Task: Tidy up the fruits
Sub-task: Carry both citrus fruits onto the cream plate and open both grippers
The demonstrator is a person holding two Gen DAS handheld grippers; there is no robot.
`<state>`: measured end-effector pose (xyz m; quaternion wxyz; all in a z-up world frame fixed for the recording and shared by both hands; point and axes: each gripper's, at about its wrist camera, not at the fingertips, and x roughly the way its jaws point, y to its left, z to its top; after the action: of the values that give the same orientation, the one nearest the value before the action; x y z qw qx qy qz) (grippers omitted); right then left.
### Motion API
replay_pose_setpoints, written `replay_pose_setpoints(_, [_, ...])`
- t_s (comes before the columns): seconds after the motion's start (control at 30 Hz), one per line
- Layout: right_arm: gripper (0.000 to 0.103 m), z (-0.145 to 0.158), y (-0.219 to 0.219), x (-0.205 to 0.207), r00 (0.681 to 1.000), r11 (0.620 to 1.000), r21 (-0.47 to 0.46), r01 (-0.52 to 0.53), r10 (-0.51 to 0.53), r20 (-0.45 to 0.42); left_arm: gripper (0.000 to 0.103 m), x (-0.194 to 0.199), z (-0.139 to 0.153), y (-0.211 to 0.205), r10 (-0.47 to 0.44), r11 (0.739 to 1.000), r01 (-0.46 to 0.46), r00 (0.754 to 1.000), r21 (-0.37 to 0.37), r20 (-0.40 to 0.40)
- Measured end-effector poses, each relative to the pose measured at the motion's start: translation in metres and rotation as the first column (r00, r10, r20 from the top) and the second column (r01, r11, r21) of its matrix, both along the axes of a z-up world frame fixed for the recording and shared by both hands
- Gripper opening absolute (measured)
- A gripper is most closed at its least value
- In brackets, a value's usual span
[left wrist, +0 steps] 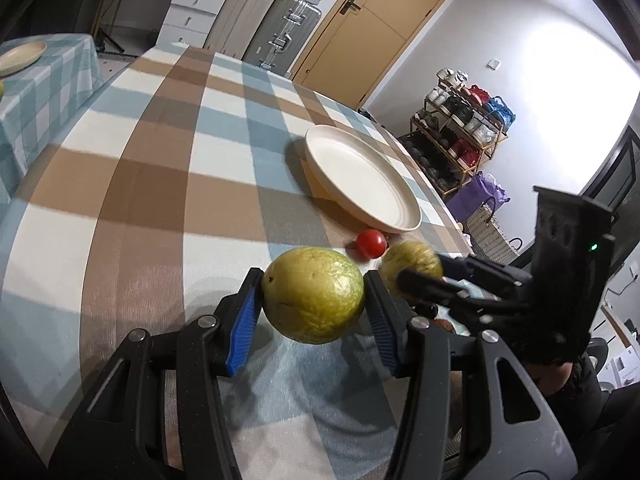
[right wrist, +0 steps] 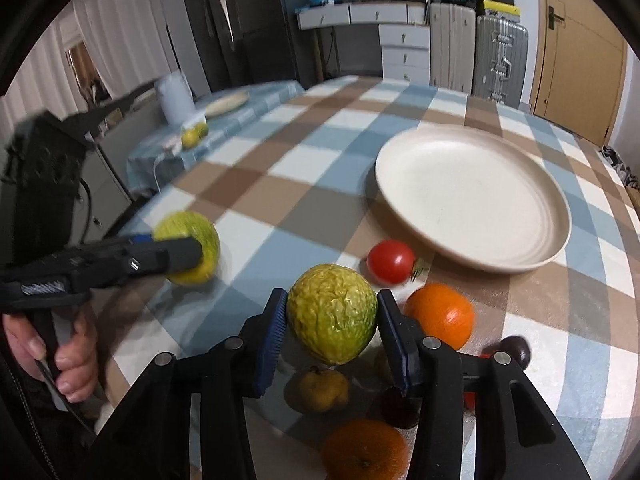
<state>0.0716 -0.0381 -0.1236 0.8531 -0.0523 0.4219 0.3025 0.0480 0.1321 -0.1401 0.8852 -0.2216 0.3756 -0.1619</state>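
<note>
- Green-yellow and wrinkled, one round fruit (left wrist: 313, 295) sits clenched between the blue pads of the left gripper (left wrist: 313, 300), lifted clear of the checked tablecloth (left wrist: 160, 168), which I judge is for carrying it to the plate.
- A second wrinkled green-yellow fruit (right wrist: 333, 314) is gripped the same way by the right gripper (right wrist: 332, 320), raised above the fruit pile.
- The wide cream round plate (right wrist: 472, 196) lies bare at about one o'clock from the right gripper, probably the destination.
- Counted: two green-yellow fruits held; one small red tomato (right wrist: 390, 261) on the cloth just beside the plate's near rim.
- Two oranges: one bright round orange (right wrist: 440, 315) at three o'clock of the held fruit, another orange (right wrist: 366, 450) at six o'clock.
- One yellowish pear-like fruit (right wrist: 320, 390) and at least two dark plum-like fruits (right wrist: 516, 350), partly hidden.
</note>
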Motion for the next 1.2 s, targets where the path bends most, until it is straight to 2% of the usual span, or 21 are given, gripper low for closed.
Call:
replay_pose_setpoints(0.23, [0.045,0.036,-0.032,0.021,0.998,0.993,0.114,0.026,-0.032,0.054,0.048,0.039,0.029,-0.016,-0.033,0.999,0.032,0.999,0.036,0.042])
replay_pose_setpoints(0.4, [0.045,0.053,-0.070,0.060,0.995,0.974,0.213,0.078,-0.089,0.042,0.048,0.084,0.053,-0.040,-0.076,0.994,0.070,0.995,0.080,0.069])
replay_pose_setpoints(0.53, [0.045,0.057,-0.089,0.092,0.994,0.967,0.241,0.088,-0.100,0.041,0.048,0.127,0.062,-0.057,-0.086,0.993,0.081,0.994,0.081,0.065])
replay_pose_setpoints(0.73, [0.045,0.045,-0.103,0.151,0.995,0.950,0.297,0.097,-0.101,-0.004,0.048,0.195,0.054,-0.083,-0.112,0.989,0.109,0.993,0.097,0.024])
replay_pose_setpoints(0.9, [0.045,0.024,-0.100,0.188,0.995,0.954,0.285,0.098,-0.089,-0.043,0.048,0.240,0.034,-0.099,-0.130,0.986,0.132,0.991,0.099,-0.023])
replay_pose_setpoints(1.1, [0.046,-0.003,-0.101,0.221,0.989,0.949,0.289,0.125,-0.095,-0.115,0.048,0.270,0.014,-0.112,-0.147,0.982,0.152,0.988,0.112,-0.053])
replay_pose_setpoints(1.2, [0.046,-0.012,-0.101,0.227,0.988,0.955,0.265,0.131,-0.103,-0.118,0.048,0.277,0.009,-0.117,-0.148,0.982,0.153,0.988,0.114,-0.053])
